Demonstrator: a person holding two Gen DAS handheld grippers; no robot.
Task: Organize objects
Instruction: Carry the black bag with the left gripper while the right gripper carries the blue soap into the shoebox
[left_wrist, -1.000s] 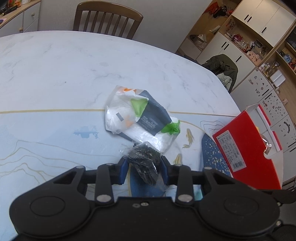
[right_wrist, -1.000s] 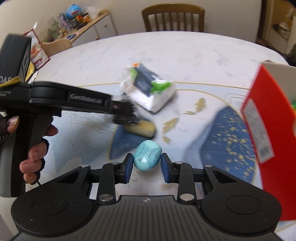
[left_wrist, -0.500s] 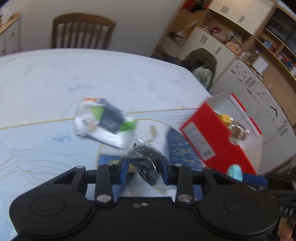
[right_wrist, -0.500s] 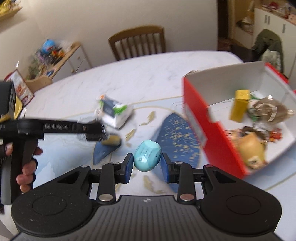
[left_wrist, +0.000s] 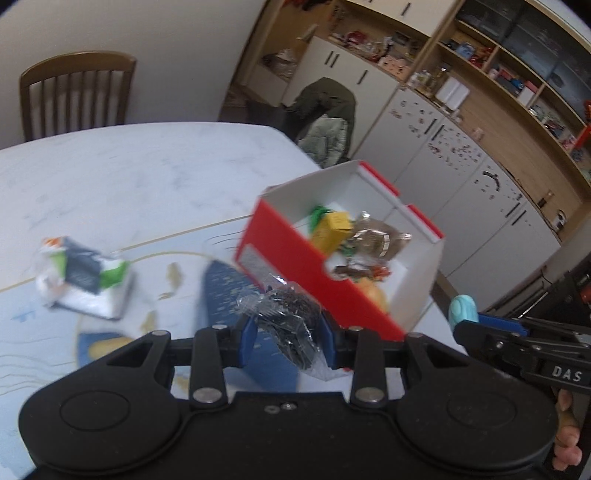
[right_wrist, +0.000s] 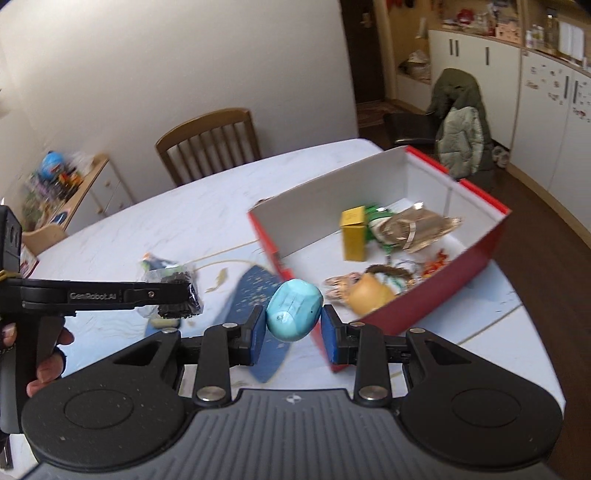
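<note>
My left gripper (left_wrist: 288, 330) is shut on a clear bag of small black parts (left_wrist: 286, 317), held above the table just left of the red box (left_wrist: 295, 266). My right gripper (right_wrist: 293, 321) is shut on a turquoise egg-shaped object (right_wrist: 293, 310), close to the near left corner of the red box (right_wrist: 424, 302). The open box holds a yellow carton (right_wrist: 354, 232), a gold foil packet (right_wrist: 413, 225) and several other small items. In the right wrist view the left gripper (right_wrist: 177, 295) with its bag shows at left. The egg (left_wrist: 461, 308) appears at right in the left wrist view.
A white, grey and green packet (left_wrist: 81, 280) lies on the table to the left, and a yellowish object (left_wrist: 101, 349) sits near the front. A wooden chair (right_wrist: 210, 144) stands behind the table. A jacket-draped chair (right_wrist: 461, 122) and cabinets (left_wrist: 461, 166) stand to the right.
Both grippers swung right toward the red box, still holding their objects. The box interior has come into full view and the white packet has slid to the left of both views.
</note>
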